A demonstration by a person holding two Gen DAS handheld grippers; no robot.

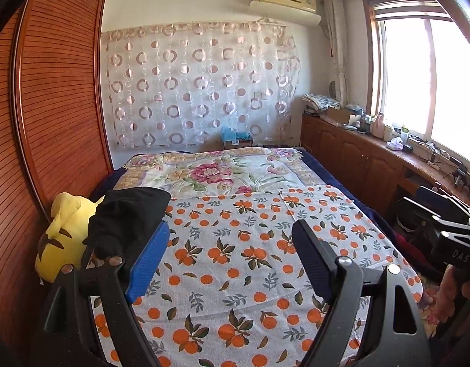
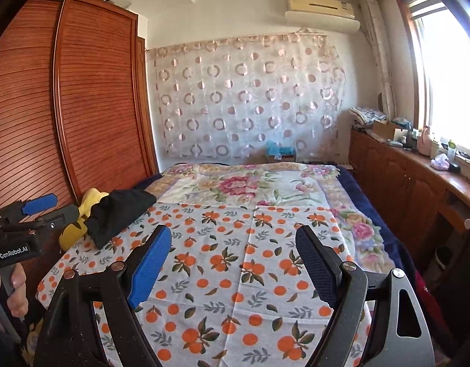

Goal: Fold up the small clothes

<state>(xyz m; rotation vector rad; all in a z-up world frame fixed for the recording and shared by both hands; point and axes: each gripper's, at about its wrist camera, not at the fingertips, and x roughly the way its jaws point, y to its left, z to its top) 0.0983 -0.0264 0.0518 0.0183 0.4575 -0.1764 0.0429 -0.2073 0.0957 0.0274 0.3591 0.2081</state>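
A black garment (image 1: 127,217) lies bunched at the left edge of the bed, partly over a yellow plush toy (image 1: 63,238). In the right wrist view the same black garment (image 2: 118,214) lies far left, ahead of the fingers. My left gripper (image 1: 231,226) hovers over the orange-print cloth (image 1: 235,275), open and empty, its blue left pad (image 1: 149,260) just right of the garment. My right gripper (image 2: 233,229) is open and empty too, above the middle of the orange-print cloth (image 2: 235,275). No pad touches the garment.
A floral blanket (image 1: 216,171) covers the far half of the bed. A slatted wooden wardrobe (image 1: 57,98) runs along the left. Wooden cabinets (image 2: 397,183) with clutter stand under the window at right. A hand (image 2: 16,287) holds the left gripper's handle.
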